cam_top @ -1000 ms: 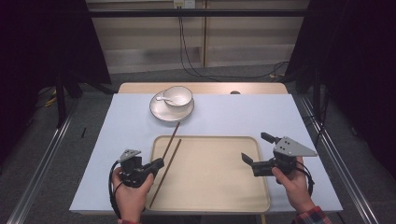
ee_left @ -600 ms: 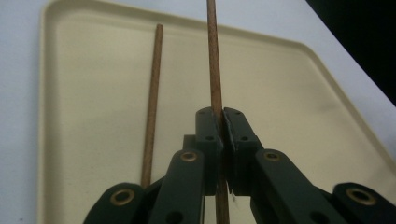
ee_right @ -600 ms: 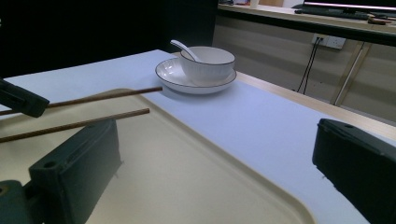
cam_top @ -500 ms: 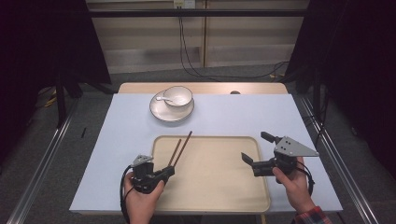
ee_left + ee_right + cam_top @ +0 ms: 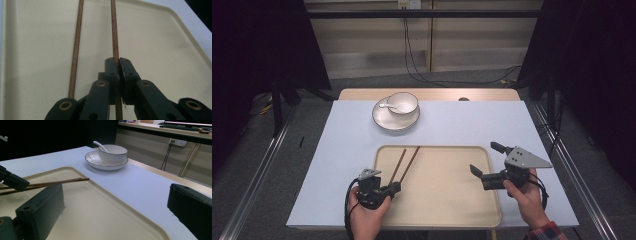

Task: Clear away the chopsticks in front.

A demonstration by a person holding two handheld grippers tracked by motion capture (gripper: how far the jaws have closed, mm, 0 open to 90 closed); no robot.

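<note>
Two brown chopsticks (image 5: 405,162) lie slanted over the near left part of a beige tray (image 5: 447,200). My left gripper (image 5: 395,189) is shut on the near end of one chopstick (image 5: 113,37), which is pinched between its pads (image 5: 112,67). The other chopstick (image 5: 77,37) runs alongside, outside the jaws. Over the tray's right edge my right gripper (image 5: 486,158) is held open with nothing between its jaws. In the right gripper view the chopsticks (image 5: 50,183) stretch across the tray (image 5: 105,220) from the left gripper (image 5: 12,181).
A white bowl (image 5: 403,103) with a spoon (image 5: 387,105) stands on a saucer (image 5: 395,121) at the back of the white tablecloth (image 5: 472,122). Dark floor and metal rails flank the table.
My left gripper has shifted a little to the right, swinging the chopsticks from the tray's left edge onto the tray. The right gripper has stayed in place.
</note>
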